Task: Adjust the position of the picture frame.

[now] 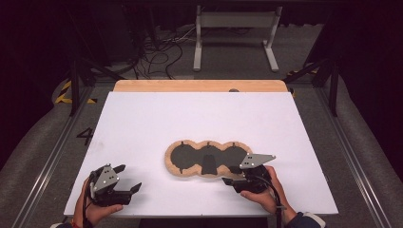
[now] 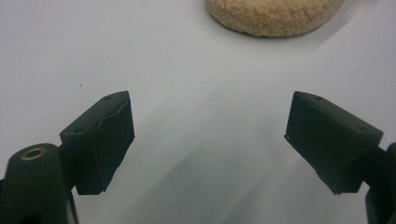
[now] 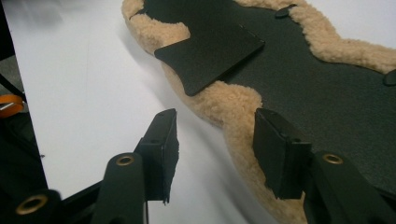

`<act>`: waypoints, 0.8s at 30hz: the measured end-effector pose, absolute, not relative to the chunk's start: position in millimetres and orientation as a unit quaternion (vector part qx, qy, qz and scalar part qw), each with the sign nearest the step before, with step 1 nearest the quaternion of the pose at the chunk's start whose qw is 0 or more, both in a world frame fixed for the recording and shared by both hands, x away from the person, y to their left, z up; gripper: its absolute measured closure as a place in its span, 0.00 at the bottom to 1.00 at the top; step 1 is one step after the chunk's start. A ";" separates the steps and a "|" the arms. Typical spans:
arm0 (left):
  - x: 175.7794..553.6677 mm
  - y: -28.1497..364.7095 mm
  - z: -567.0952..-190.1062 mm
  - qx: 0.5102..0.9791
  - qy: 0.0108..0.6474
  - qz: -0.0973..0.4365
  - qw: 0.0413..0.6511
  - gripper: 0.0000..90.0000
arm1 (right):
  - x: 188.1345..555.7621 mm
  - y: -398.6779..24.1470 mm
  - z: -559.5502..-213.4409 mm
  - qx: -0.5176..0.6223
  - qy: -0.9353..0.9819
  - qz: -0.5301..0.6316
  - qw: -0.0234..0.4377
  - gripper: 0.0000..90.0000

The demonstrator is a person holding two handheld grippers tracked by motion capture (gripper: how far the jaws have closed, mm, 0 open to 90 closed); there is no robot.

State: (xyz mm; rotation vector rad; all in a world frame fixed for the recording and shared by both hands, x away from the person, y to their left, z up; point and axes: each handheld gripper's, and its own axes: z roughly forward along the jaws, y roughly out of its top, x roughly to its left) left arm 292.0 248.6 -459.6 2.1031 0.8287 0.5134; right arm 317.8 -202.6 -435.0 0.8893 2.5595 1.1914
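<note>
Near the front-centre of the white surface [image 1: 142,123] lies the pad [image 1: 207,159]: three-lobed, dark face up, tan fleece edging all round, with a loose dark flap [image 3: 210,56] lying on its middle lobe. Flat, nothing on top of it.

Right gripper [image 1: 237,176] sits at the pad's near right edge. Right gripper view: jaws about half apart, straddling the fleece rim [image 3: 233,112], one finger on the bare surface side, the other over the dark face. Pads don't look pressed on it, so not a grip yet, nothing held.

Left gripper [image 1: 124,178] is well apart to the left, jaws wide, empty. Its own view has bare surface between the fingers [image 2: 100,140] and one fleece lobe [image 2: 273,16] ahead.

Beyond: wooden strip [image 1: 199,86] along the far edge, grey stand [image 1: 235,35] and cables [image 1: 159,52] on the floor.

Risks, as I read it:
- Closing on fleece alone: soft pile compresses, jaws slip off, pad stays put.
- Lifting by one end: limp pad would likely sag or fold, and the flap may swing.
- Lower finger dragging on the smooth surface could shove the pad away rather than get under it.
- Left gripper too far off to steady the other end.
</note>
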 end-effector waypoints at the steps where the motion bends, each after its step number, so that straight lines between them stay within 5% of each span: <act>1: 292.3 249.4 -459.4 0.831 0.329 0.203 0.400 0.18 | 318.7 -202.1 -435.3 0.301 0.860 0.401 0.091 0.60; 24: 293.4 244.2 -459.5 0.827 0.345 0.204 0.395 0.20 | 320.6 -176.9 -433.3 0.298 0.872 0.387 0.028 0.62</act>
